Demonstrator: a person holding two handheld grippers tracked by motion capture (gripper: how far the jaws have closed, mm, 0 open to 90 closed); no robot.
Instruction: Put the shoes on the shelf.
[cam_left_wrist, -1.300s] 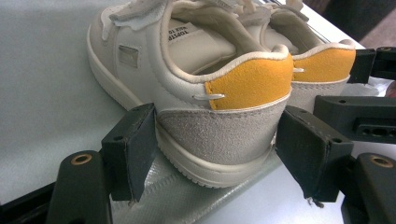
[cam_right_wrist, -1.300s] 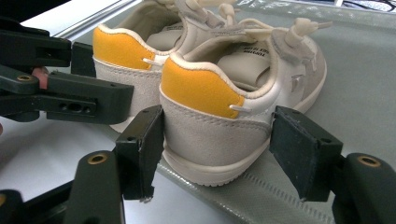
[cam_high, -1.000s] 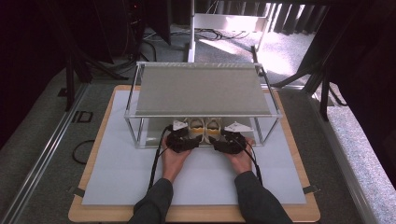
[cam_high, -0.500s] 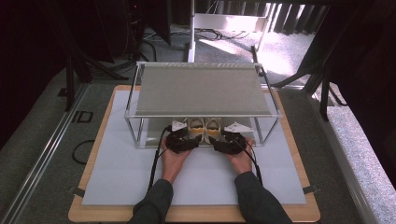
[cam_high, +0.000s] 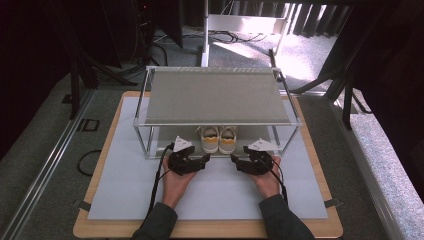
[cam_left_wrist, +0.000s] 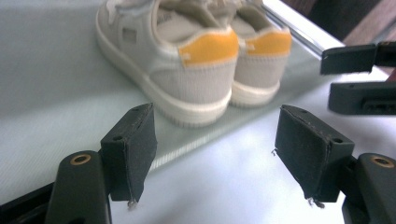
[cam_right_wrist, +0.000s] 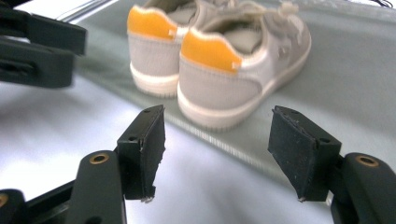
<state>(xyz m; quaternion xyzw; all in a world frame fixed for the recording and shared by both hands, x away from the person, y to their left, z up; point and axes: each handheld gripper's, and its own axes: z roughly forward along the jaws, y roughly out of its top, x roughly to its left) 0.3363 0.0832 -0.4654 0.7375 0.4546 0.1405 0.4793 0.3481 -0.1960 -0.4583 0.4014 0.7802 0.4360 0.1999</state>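
A pair of small grey-and-white shoes with orange heel tabs (cam_high: 218, 139) stands heels toward me on the lower shelf of a metal rack (cam_high: 215, 95). My left gripper (cam_high: 204, 160) lies on the white mat just in front of the shelf, open and holding nothing. In the left gripper view the nearer shoe (cam_left_wrist: 187, 60) stands beyond the open left gripper (cam_left_wrist: 217, 149). My right gripper (cam_high: 235, 163) is also open and holds nothing. In the right gripper view the nearer shoe (cam_right_wrist: 233, 60) stands ahead of the open right gripper (cam_right_wrist: 219, 144).
The rack's top shelf (cam_high: 215, 80) overhangs the shoes, with thin posts (cam_high: 141, 137) at the corners. A white mat (cam_high: 125, 185) covers a wooden board (cam_high: 205, 230). Each gripper view shows the other gripper, the right gripper (cam_left_wrist: 359, 79) and the left gripper (cam_right_wrist: 37, 46).
Both grippers have drawn back a little from the rack toward the person and slightly apart. The shoes have not moved.
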